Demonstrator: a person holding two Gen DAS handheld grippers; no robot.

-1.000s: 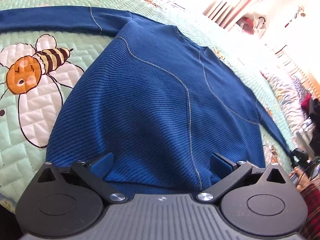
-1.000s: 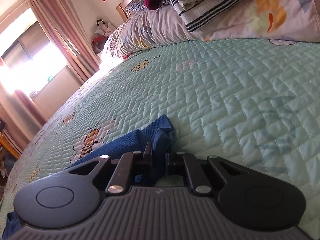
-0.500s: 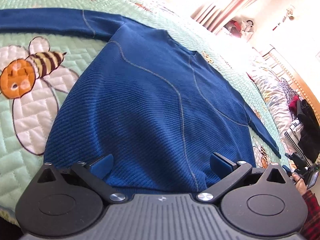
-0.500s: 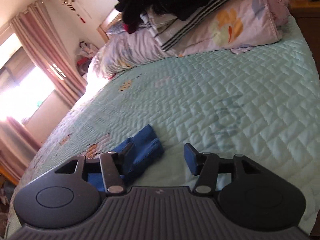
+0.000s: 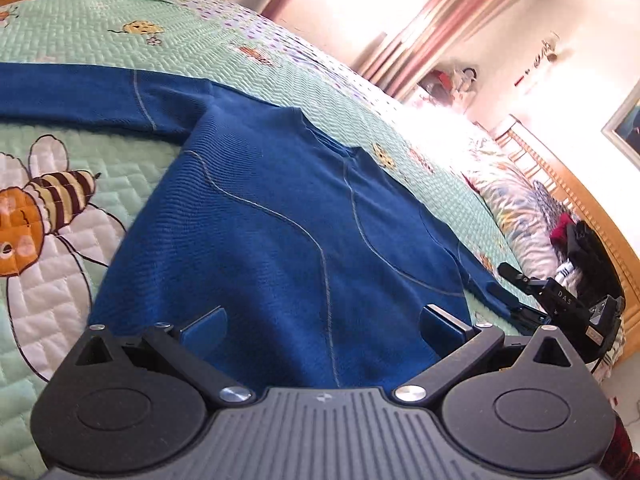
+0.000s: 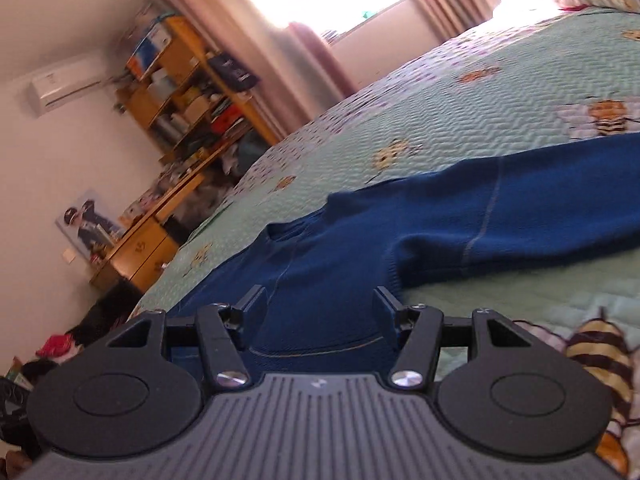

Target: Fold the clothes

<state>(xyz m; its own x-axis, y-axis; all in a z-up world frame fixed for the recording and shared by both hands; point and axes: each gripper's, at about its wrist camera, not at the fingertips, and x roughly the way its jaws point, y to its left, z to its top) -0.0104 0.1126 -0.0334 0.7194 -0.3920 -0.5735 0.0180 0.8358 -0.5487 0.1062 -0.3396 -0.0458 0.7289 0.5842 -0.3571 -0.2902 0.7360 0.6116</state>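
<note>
A blue knit sweater (image 5: 280, 232) lies flat on the green quilted bed, both sleeves spread out sideways. My left gripper (image 5: 324, 324) is open and empty, just above the sweater's bottom hem. In the left wrist view the right gripper (image 5: 508, 288) shows at the far right, by the right sleeve. In the right wrist view the sweater (image 6: 400, 248) lies ahead with one sleeve (image 6: 540, 204) running right. My right gripper (image 6: 320, 304) is open and empty, over the sweater's side below the armpit.
The bed quilt (image 5: 80, 32) has bee pictures (image 5: 44, 208). Pillows and a pile of clothes (image 5: 576, 248) lie at the headboard. Wooden shelves (image 6: 188, 92) and a desk (image 6: 136, 252) stand beyond the bed's far side, with curtains (image 6: 312, 52) at the window.
My right gripper let go of the sleeve cuff, opened, and swung round from the pillows to face the sweater's body. My left gripper stayed open over the hem and tilted up a little.
</note>
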